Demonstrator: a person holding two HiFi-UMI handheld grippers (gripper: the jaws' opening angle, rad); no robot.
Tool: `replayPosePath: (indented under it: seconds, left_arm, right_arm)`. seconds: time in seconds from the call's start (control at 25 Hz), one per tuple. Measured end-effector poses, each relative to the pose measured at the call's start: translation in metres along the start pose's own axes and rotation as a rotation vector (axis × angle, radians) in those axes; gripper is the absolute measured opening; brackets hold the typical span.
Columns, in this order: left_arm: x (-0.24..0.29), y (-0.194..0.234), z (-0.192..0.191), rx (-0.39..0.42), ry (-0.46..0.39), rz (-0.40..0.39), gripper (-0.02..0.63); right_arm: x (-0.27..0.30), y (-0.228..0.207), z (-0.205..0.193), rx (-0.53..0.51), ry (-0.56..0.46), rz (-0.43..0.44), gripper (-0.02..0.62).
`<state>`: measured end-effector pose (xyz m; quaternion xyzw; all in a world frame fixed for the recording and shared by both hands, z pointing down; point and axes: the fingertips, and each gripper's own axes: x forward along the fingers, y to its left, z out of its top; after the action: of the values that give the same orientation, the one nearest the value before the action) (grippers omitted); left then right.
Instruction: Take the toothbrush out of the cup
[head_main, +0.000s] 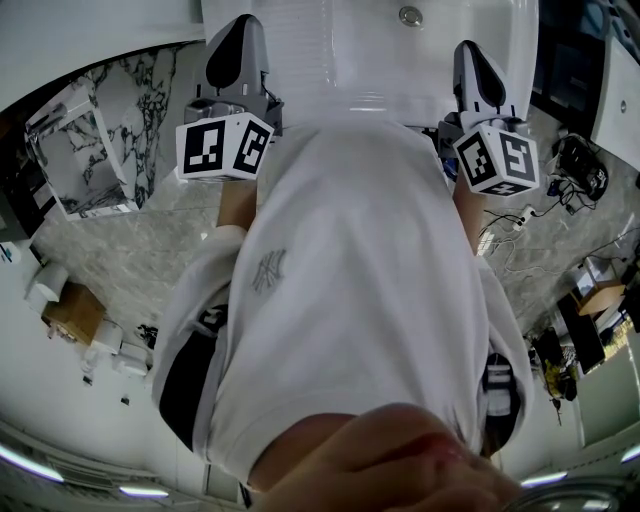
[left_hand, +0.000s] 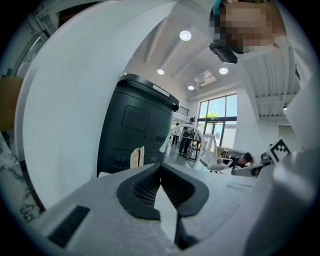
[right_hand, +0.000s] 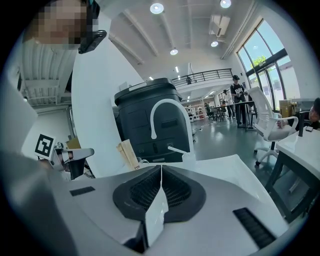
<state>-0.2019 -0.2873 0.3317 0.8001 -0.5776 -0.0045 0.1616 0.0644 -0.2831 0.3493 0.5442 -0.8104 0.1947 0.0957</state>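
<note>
1. At far left, over the white ceramic basin (head_main: 330, 55), found the left gripper (left_hand: 160, 172), grey shell with black ribbed pads (left_hand: 145, 187); recorded jaws pressed fully together, nothing between them.
2. Ahead of that gripper, noted a tall dark grey plastic bin (left_hand: 135, 125).
3. At centre of the head view, noted the person's white shirt (head_main: 350, 300) filling the space between the two grippers.
4. At right, found the right gripper (right_hand: 161, 172), same build, also over the basin; recorded jaws closed flush, holding nothing.
5. Just beyond the right jaws, slightly right of their seam, located the small translucent plastic cup (right_hand: 190, 158) on the white counter (right_hand: 230, 170), at the foot of a white curved tap (right_hand: 152, 125); confirmed the white plastic toothbrush (right_hand: 177, 150) standing in it, leaning left, touched by neither gripper.
</note>
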Motion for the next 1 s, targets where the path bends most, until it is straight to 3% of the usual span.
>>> replayPosePath:
  seconds: [0.36,0.48,0.68,1.0]
  left_arm:
    - [0.014,0.017,0.016,0.064,-0.033,0.012,0.021]
    - [0.028,0.024,0.019,0.089,-0.033,0.018,0.130]
    - [0.062,0.039,0.018,0.128,-0.020,0.016,0.205]
    - [0.121,0.060,0.002,0.115,0.027,0.053,0.261]
  right_arm:
    - [0.003,0.007,-0.003,0.004,0.009,0.005,0.015]
    - [0.002,0.006,-0.003,0.004,0.010,0.005,0.015]
    - [0.002,0.002,-0.005,0.010,0.021,0.000,0.015]
    - [0.007,-0.003,-0.008,0.024,0.035,-0.017,0.015]
